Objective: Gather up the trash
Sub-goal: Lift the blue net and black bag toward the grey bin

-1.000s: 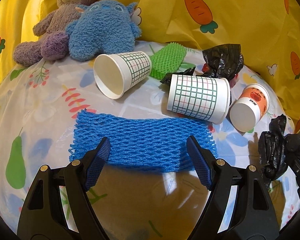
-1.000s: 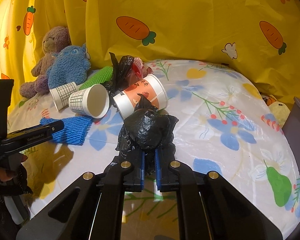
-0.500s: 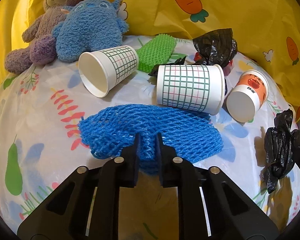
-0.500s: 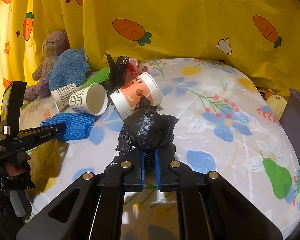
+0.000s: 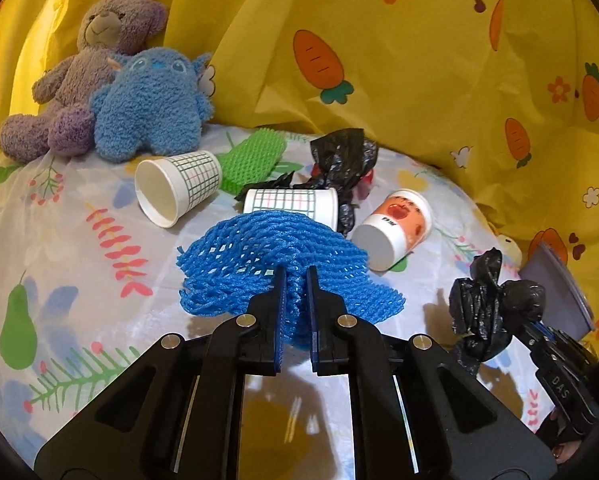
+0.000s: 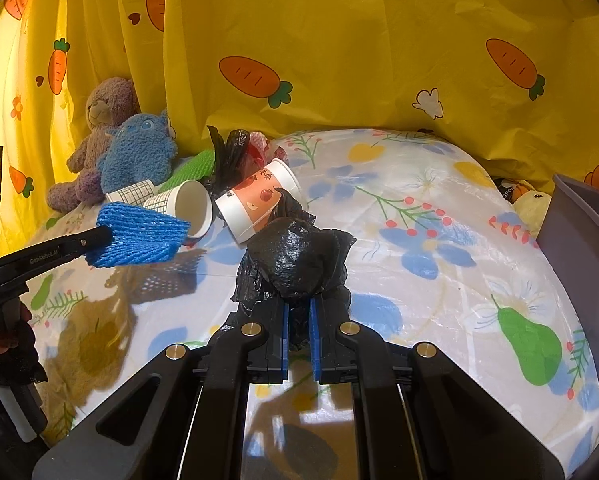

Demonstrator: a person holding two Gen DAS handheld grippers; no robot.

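Where paper cups lie tipped, plush toys just behind.

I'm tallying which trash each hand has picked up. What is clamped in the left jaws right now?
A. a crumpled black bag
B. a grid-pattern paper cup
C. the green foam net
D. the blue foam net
D: the left gripper is shut on the blue foam net, which hangs bunched above the table; the black bag is in the right gripper.
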